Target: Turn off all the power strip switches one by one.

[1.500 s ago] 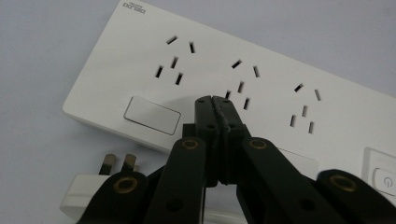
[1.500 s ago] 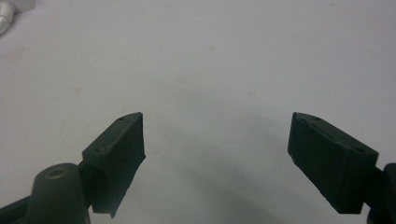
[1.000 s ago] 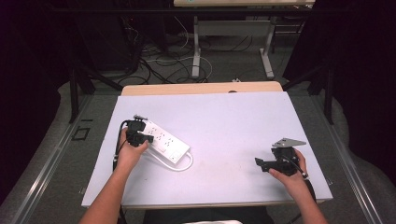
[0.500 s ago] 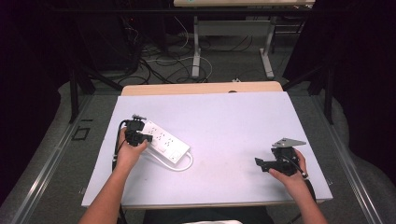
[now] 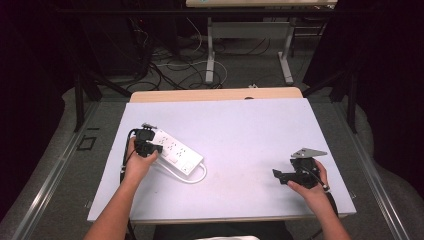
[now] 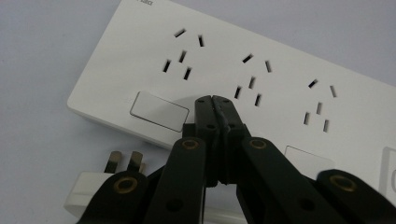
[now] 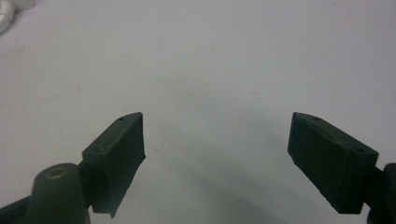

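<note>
a dim room with cables on the floor and table legs at the back frames a pale tabletop [image 5: 250, 135] that carries little. the white power strip [image 5: 175, 151] lies on the person's left half of it, its long axis running on a slant from far-left to near-right, with its white cord [image 5: 192, 179] looping out at the near end and a white plug [image 6: 100, 184] lying on the tabletop just beside its near edge.

the left gripper [image 5: 144, 145] sits right over the far-left end of the strip. in the left gripper view its jaws are pressed together with nothing between them, the joined tips [image 6: 215, 105] resting on or just above the strip's face, beside a rectangular rocker switch [image 6: 159, 110] and below the first group of sockets [image 6: 183, 57]; whether the tips actually touch the plastic cannot be told.

the right gripper [image 5: 295, 175] rests well apart on the right side of the tabletop, its jaws spread wide over bare surface, holding nothing.

the left hand is plainly the nearer one, so any work on the strip likely falls to it. the switch lies just to the side of the closed tips, so a press there would probably need only a small sideways shift and a push down.
</note>
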Motion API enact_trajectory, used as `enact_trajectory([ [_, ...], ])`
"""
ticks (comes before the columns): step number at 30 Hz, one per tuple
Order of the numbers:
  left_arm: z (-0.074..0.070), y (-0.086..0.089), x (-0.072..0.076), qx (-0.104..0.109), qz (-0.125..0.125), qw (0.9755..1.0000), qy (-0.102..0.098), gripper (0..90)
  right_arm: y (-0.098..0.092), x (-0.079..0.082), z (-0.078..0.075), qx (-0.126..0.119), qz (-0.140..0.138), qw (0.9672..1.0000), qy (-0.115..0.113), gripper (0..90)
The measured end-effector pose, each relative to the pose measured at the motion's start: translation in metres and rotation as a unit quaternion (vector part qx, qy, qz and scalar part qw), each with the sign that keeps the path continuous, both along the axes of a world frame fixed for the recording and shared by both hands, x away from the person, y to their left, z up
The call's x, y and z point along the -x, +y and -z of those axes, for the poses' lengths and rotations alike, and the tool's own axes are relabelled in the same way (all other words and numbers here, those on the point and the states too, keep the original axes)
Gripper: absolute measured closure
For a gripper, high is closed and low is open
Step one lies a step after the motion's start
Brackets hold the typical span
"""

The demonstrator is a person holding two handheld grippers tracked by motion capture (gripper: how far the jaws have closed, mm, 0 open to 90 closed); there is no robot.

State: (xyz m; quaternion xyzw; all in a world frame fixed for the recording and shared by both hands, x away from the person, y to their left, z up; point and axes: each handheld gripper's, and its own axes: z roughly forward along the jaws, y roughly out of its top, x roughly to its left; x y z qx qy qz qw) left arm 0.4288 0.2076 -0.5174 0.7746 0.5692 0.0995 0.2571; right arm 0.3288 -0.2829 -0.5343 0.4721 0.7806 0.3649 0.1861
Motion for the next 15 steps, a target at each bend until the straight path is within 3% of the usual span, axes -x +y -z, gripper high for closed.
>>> enact_trajectory([
  [4,0.0012,0.0017,0.0009,0.012,-0.005,0.9999,-0.003,90.0,-0.0005,0.0003,-0.0005,-0.001,0.002,1.0000,0.002,18.6],
  [15,-0.0010,0.0032,-0.0005,0.007,0.004,0.9999,0.009,90.0,-0.0005,-0.0001,0.0002,-0.001,0.002,1.0000,0.002,18.6],
])
